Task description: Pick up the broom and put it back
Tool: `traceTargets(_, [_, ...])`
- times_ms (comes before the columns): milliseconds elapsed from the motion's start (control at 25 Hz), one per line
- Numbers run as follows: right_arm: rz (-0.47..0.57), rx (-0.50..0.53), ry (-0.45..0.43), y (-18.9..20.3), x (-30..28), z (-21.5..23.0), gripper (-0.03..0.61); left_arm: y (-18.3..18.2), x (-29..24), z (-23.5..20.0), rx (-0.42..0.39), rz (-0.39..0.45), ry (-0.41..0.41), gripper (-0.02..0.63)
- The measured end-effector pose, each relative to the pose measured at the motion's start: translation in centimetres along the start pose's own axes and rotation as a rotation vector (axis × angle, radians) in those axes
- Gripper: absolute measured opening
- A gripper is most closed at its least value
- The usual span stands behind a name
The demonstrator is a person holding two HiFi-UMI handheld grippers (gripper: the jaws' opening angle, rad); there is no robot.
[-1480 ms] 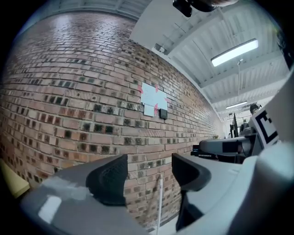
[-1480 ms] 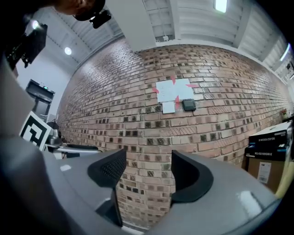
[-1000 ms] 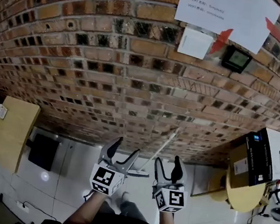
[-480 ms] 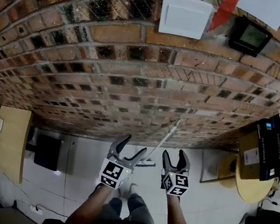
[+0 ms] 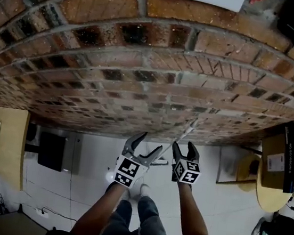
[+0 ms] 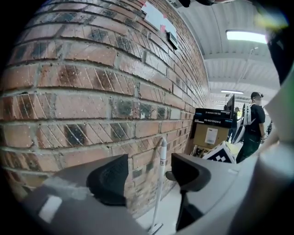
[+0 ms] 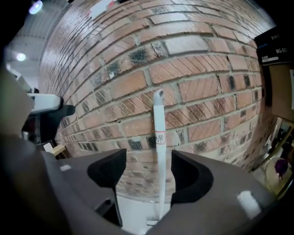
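The broom [image 5: 179, 141] leans with the top of its white handle against the brick wall [image 5: 142, 70] and its foot on the pale tiled floor [image 5: 93, 161], a little out from the wall's base. In the right gripper view the handle [image 7: 159, 151] lines up inside the gap of the right gripper [image 7: 147, 170], close to the right-hand jaw; the jaws stand apart and grip nothing. The left gripper [image 5: 149, 143] hangs just beside it, farther along the wall, its fingers also spread wide, with the handle [image 6: 161, 183] seen beyond them. Along the wall's foot to one side stand a wooden board [image 5: 9, 144] and a dark box [image 5: 51, 150], and to the other a round table [image 5: 270, 184] bearing cartons [image 5: 287, 154], both well apart from the broom.
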State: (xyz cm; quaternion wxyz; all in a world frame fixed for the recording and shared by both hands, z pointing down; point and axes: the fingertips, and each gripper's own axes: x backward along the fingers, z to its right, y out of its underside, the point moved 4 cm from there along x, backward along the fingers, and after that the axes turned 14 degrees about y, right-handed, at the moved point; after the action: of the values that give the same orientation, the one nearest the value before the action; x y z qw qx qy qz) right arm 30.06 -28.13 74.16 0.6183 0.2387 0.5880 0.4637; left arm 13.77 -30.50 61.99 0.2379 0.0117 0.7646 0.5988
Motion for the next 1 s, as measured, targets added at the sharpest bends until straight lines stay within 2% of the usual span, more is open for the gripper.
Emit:
traceTargets(240, [-0.023, -0.043, 0.006, 0.1, -4.1, 0.7, 0.301, 1.6, -0.3, -0.6, 0.02, -0.02, -0.007, 0.295])
traceTargets(400, [-0.028, -0.031, -0.004, -0.3, -5.4, 0.7, 0.28, 2.0, 0.3, -0.6, 0.036, -0.016, -0.018, 0.295])
traceTargets(480, [-0.026, -0.025, -0.005, -0.6, -5.8, 0.8, 0.242, 2.0, 0.7, -0.4, 0.042, -0.013, -0.024, 0.295])
traceTargets(600, [-0.035, -0.004, 0.019, -0.8, -5.7, 1.0, 0.113, 1.7, 1.4, -0.3, 0.043, -0.002, -0.032, 0.295])
traceTargets(640, [-0.043, 0.014, 0.025, -0.8, -5.4, 0.9, 0.1, 1.6, 1.6, -0.3, 0.042, 0.002, -0.035, 0.295])
traceTargets(800, [-0.062, 0.084, 0.045, -0.4, -3.3, 0.4, 0.095, 0.9, 3.0, 0.0, 0.045, 0.024, -0.048, 0.295])
traceTargets(1000, [-0.061, 0.111, 0.072, 0.1, 0.0, -0.1, 0.095, -0.2, 5.0, 0.3, 0.034, 0.056, -0.061, 0.29])
